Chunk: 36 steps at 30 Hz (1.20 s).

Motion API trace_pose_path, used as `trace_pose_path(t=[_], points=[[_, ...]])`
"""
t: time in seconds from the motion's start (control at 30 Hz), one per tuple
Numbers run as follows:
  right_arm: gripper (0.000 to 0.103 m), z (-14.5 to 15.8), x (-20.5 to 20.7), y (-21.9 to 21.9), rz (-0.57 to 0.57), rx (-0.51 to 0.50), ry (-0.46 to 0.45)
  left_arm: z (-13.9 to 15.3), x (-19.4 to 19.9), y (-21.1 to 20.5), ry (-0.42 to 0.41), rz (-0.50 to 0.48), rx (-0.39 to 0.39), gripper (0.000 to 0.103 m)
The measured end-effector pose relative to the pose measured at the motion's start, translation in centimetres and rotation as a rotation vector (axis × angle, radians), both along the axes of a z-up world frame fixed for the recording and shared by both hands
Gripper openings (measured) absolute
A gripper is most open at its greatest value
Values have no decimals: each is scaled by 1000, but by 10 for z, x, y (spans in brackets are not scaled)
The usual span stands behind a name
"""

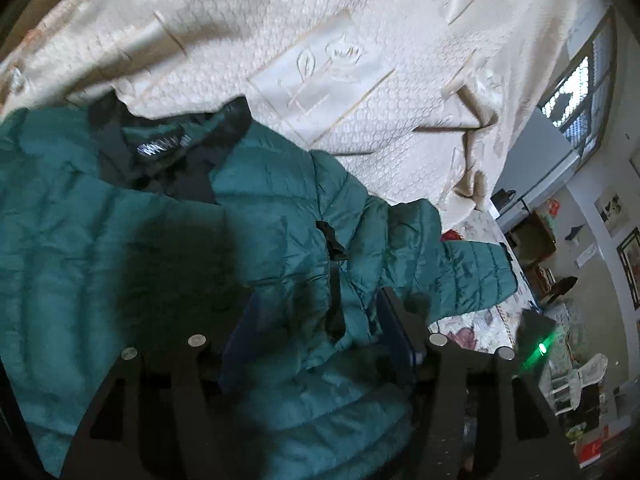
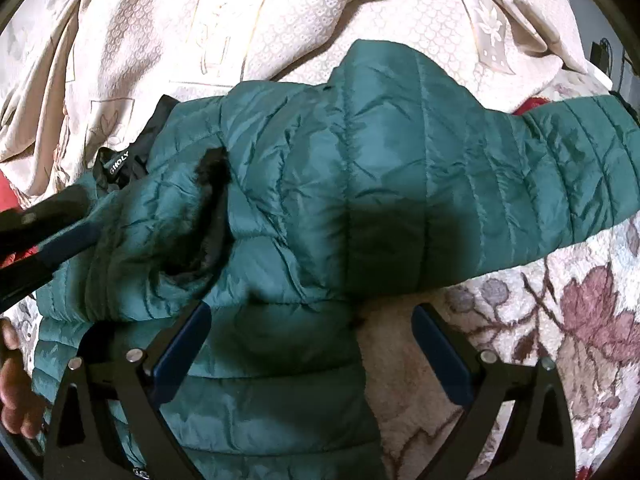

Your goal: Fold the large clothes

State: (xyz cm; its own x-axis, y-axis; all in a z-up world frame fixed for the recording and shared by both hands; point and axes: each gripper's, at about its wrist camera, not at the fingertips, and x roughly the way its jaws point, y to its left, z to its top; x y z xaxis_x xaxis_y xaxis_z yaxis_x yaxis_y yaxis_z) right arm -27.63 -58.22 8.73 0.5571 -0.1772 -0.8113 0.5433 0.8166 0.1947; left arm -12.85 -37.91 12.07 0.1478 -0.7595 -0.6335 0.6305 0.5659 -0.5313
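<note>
A teal quilted puffer jacket (image 1: 120, 240) with a dark collar lies on the bed; it also fills the right wrist view (image 2: 360, 168). One sleeve (image 2: 560, 168) stretches to the right. My left gripper (image 1: 316, 312) has jacket fabric bunched between its blue pads, which stand fairly wide apart; it also enters the right wrist view (image 2: 60, 220) from the left, at the jacket's front edge. My right gripper (image 2: 312, 320) is open just above the jacket's lower edge, with nothing between its pads.
A cream embossed bedspread (image 1: 340, 40) lies crumpled behind the jacket. A floral blanket (image 2: 560, 320) covers the bed at right. Room furniture and a window (image 1: 580, 80) show far right. A hand (image 2: 12, 380) shows at the lower left.
</note>
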Motion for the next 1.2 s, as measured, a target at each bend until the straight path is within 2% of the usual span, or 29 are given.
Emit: trace_pose_path(t=[0.13,0.27,0.4,0.5,0.6,0.63,0.67,0.7,0.77,0.87,0.97,1.1,1.2], points=[[102,8,-12,-1,4,58,-80,11,1,46,-72,60,45,42],[102,17,-9,15,55,55,-161,7,18,103,-165,234,191,42],[102,18,17,34,120,44,-136,-10,38,140,-199,374,350,42],[95,15,43,41,136,8,-97,-24,49,162,-193,451,383,42],[76,5,74,41,160,14,-42,-39,59,173,-149,496,395,42],[57,-1,81,41,173,28,-25,-45,61,176,-132,506,401,42],[34,-7,88,41,187,45,-2,-49,62,177,-120,508,403,42],[25,-10,91,42,187,45,5,-52,63,177,-114,505,402,42],[18,-1,89,48,196,5,-11,-52,63,179,-126,502,401,42],[17,30,77,60,236,-145,-73,-46,65,177,-166,510,393,42],[17,42,72,55,202,-203,-84,-46,66,173,-165,505,387,42],[17,18,79,33,122,-156,-26,-53,66,168,-159,504,398,42],[29,-3,89,30,114,-130,11,-52,66,169,-160,508,399,42]])
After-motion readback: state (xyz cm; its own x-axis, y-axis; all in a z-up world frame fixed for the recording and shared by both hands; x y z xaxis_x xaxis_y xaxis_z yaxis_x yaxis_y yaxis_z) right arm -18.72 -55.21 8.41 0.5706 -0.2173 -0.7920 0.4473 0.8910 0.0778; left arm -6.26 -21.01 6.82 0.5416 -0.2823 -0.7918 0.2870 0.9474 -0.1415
